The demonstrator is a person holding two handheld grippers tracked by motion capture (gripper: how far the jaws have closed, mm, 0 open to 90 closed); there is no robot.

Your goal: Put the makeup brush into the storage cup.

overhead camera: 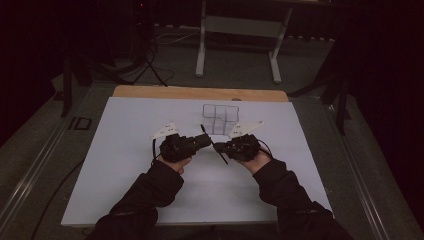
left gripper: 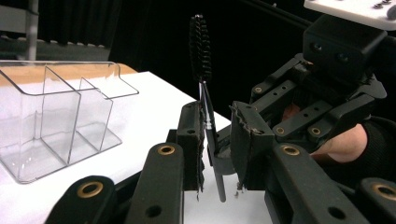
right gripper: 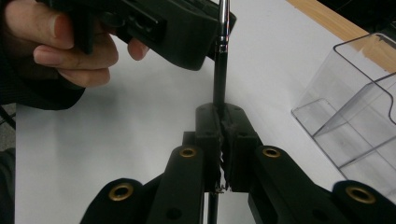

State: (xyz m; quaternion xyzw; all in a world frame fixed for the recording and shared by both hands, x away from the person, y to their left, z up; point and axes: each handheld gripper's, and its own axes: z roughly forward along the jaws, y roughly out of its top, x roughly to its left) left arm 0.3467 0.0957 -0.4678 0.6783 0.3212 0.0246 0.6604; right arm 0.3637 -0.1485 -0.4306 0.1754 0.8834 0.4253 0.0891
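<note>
Mid-transfer above the table's middle: the right tool (right gripper: pixel 224 135) is clenched on the mascara wand (left gripper: pixel 201 46), held upright; the left tool (left gripper: pixel 217 140) brackets its stem, not yet pinching. The clear organizer (overhead camera: pixel 220 118), toward the table's far edge, awaits it.

slim black mascara wand (left gripper: pixel 200 46), bristled tip up, upright above the table

No legible text, label or number anywhere
</note>
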